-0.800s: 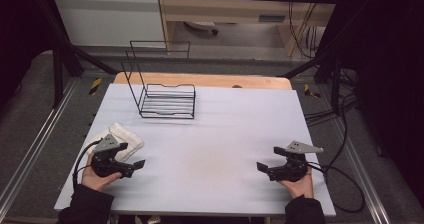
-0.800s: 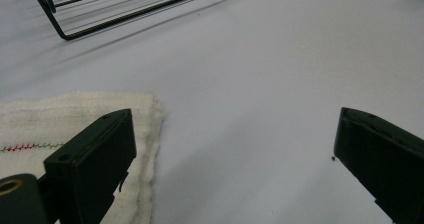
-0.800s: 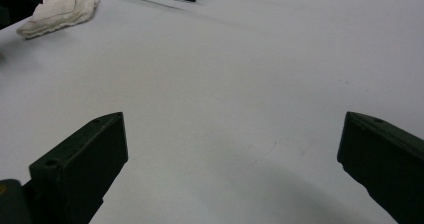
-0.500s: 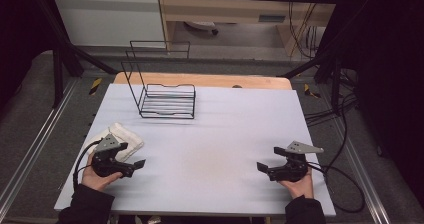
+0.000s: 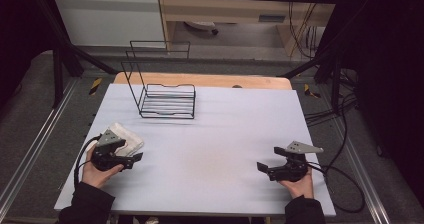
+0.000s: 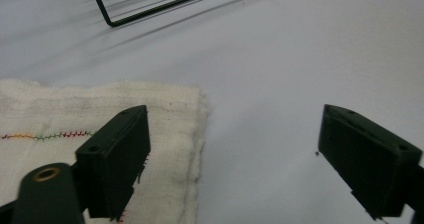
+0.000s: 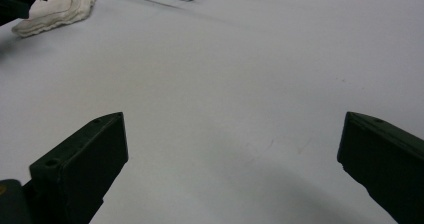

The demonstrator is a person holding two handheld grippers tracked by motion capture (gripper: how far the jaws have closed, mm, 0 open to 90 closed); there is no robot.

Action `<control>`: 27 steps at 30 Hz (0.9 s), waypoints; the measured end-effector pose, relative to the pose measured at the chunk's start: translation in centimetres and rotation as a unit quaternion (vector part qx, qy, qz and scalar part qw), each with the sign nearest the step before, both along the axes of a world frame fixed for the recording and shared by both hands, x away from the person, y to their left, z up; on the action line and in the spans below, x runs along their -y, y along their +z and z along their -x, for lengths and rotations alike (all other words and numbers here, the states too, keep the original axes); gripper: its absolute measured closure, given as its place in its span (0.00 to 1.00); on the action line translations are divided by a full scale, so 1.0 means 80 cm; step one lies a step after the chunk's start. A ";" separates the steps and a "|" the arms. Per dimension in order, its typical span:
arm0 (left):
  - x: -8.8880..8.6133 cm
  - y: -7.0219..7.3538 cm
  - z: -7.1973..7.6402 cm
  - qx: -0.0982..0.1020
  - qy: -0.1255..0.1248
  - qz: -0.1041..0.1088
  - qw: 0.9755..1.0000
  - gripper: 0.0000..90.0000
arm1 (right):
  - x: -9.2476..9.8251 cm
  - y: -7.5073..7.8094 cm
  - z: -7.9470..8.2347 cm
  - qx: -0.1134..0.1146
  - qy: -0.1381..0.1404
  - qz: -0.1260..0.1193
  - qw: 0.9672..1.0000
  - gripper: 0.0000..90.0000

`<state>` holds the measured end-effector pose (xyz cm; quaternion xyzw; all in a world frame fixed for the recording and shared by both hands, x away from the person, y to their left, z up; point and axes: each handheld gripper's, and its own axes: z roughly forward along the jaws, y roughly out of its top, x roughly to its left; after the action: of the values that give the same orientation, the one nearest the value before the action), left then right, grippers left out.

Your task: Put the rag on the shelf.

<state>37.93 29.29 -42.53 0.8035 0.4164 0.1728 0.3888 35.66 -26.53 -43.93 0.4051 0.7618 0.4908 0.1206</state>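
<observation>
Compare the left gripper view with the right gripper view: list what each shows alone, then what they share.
Left gripper view alone: a line of coloured stitching on the folded white cloth, and the left tool, open, one jaw over the cloth.
Right gripper view alone: the right tool, open over bare table.
Both: the cloth, the black wire rack and the pale grey tabletop.

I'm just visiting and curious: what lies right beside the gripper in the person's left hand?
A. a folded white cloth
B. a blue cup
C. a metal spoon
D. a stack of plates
A: a folded white cloth lies on the table next to the left gripper, whose jaws stand open.
</observation>
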 end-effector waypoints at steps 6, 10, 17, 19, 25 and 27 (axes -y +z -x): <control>0.003 -0.005 -0.017 -0.011 0.025 -0.020 0.999 0.33 | 0.000 0.000 0.000 0.000 -0.003 0.001 1.000 0.00; 0.003 -0.010 -0.023 -0.010 0.039 -0.035 0.999 0.41 | 0.000 0.000 0.000 0.000 -0.002 0.003 1.000 0.00; 0.004 -0.019 -0.032 -0.022 0.046 -0.053 0.997 0.49 | 0.000 0.000 0.000 0.000 -0.003 0.001 1.000 0.00; 0.005 -0.019 -0.033 -0.023 0.049 -0.056 0.997 0.51 | 0.000 -0.001 0.000 0.000 -0.003 0.003 1.000 0.00; 0.009 -0.022 -0.033 -0.021 0.063 -0.071 0.995 0.61 | 0.000 0.000 0.000 0.001 -0.004 0.002 1.000 0.00; 0.010 -0.023 -0.033 -0.020 0.067 -0.074 0.995 0.63 | 0.000 0.000 0.000 0.001 -0.004 0.002 1.000 0.00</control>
<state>40.56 28.47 -44.33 0.8035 0.4634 0.2126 0.3073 35.68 -26.51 -43.96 0.4071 0.7613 0.4892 0.1241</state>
